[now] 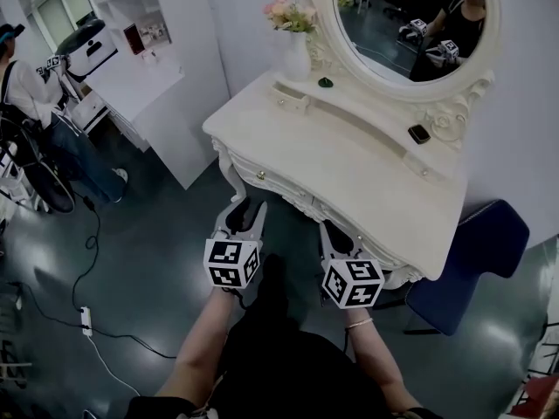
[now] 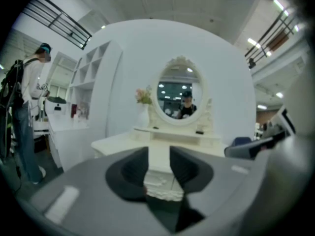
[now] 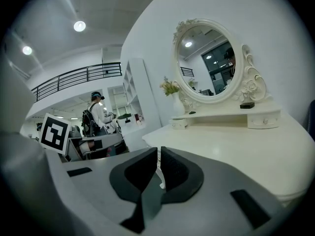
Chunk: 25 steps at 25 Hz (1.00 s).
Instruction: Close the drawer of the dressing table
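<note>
The cream dressing table [image 1: 367, 177] stands ahead of me, under its oval mirror [image 1: 410, 24]. Its front drawer [image 1: 262, 177], with a small knob, looks flush with the carved apron. My left gripper [image 1: 246, 212] hovers just in front of that apron, below the table's left front corner. It is open, and only the carved front [image 2: 160, 183] shows in the gap between its jaws [image 2: 159, 154]. My right gripper [image 1: 336, 236] sits under the table edge further right. It is shut to a thin slit [image 3: 159, 156] and holds nothing.
A vase of flowers [image 1: 293, 33] and a small black object [image 1: 419, 133] sit on the tabletop. A blue chair [image 1: 485, 251] stands at the right. At the left are a white cabinet [image 1: 140, 77] and a person [image 1: 35, 103]. A cable and power strip [image 1: 86, 317] lie on the floor.
</note>
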Tool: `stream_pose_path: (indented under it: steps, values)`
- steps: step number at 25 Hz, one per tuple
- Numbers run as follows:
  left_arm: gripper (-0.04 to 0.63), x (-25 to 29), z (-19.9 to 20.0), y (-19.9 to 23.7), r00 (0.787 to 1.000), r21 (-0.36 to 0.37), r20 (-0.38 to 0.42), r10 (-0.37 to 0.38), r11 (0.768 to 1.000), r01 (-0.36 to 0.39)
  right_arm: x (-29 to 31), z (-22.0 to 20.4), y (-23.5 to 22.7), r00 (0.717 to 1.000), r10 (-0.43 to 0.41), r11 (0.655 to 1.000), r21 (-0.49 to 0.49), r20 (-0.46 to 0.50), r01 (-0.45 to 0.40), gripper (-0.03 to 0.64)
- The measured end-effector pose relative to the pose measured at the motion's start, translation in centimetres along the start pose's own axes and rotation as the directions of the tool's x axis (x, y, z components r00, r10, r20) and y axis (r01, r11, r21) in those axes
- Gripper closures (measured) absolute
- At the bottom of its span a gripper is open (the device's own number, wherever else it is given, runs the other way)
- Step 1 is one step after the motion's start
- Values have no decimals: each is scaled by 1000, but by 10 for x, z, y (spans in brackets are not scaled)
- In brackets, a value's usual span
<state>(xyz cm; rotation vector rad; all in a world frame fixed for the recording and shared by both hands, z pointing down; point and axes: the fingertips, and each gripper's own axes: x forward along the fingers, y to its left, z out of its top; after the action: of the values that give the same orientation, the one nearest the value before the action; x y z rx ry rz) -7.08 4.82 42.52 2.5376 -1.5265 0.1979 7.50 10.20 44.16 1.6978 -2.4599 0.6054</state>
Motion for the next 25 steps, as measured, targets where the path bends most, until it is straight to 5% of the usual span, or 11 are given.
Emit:
stream_pose_path:
  steps: [25]
  values:
    - [439,197,32,131,995,-19,-63,-75,997,73,214,68,-30,997,-61,998,12,-57,61,612]
